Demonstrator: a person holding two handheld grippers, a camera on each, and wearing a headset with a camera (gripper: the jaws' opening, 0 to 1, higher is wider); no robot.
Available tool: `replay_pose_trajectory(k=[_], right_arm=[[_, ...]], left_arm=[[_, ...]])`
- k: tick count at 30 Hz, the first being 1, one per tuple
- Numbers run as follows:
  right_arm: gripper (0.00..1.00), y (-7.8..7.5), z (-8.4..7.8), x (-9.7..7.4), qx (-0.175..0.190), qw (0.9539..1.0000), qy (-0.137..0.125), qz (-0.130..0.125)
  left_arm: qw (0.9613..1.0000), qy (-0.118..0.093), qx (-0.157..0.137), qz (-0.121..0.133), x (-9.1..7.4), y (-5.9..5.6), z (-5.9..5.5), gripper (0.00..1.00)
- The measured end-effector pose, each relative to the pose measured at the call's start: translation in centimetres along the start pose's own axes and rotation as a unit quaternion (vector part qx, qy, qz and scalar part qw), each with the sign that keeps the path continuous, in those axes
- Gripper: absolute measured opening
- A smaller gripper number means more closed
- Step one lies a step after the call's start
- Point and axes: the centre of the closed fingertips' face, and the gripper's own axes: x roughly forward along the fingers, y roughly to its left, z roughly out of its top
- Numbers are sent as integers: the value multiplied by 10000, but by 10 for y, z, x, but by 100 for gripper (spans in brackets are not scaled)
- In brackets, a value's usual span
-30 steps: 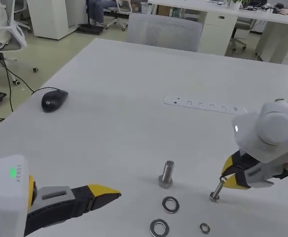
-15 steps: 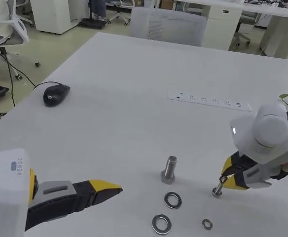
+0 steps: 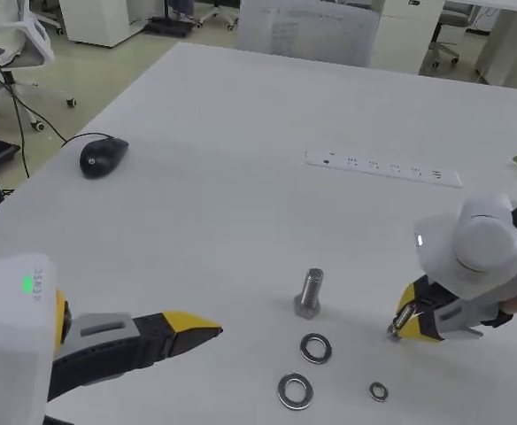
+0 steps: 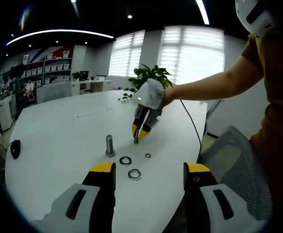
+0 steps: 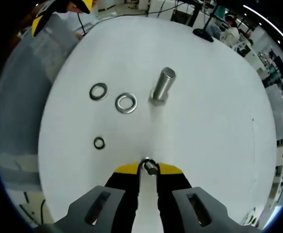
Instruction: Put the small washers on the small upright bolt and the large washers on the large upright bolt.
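On the table (image 3: 241, 159), the right gripper (image 5: 148, 167) pinches what looks like a small washer (image 5: 145, 161) atop the small bolt (image 5: 152, 170); the left gripper (image 4: 149, 167) hangs spread; large washers (image 3: 315, 348) lie beside the large bolt (image 3: 309, 292).

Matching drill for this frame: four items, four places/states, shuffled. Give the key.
1. large bolt
2. small bolt
3. mouse
4. left gripper

A. jaws wide open
B. at the tips of the right gripper
C. upright, standing free on the table
D. near the table's left edge in the head view

Pairs: 1-C, 2-B, 3-D, 4-A
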Motion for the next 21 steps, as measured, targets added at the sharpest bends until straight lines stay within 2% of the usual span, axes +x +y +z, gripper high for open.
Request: replay_pose_trajectory(k=[8, 15, 21], right_arm=[[15, 3, -7, 2, 25, 10000, 5, -13], [16, 3, -10, -4, 151, 9998, -39, -83], [16, 13, -12, -9, 293, 9995, -75, -74]], left_arm=[[10000, 58, -54, -28, 2, 0, -4, 55], [10000, 35, -38, -21, 0, 1, -2, 55], [10000, 8, -9, -3, -2, 1, 0, 55]])
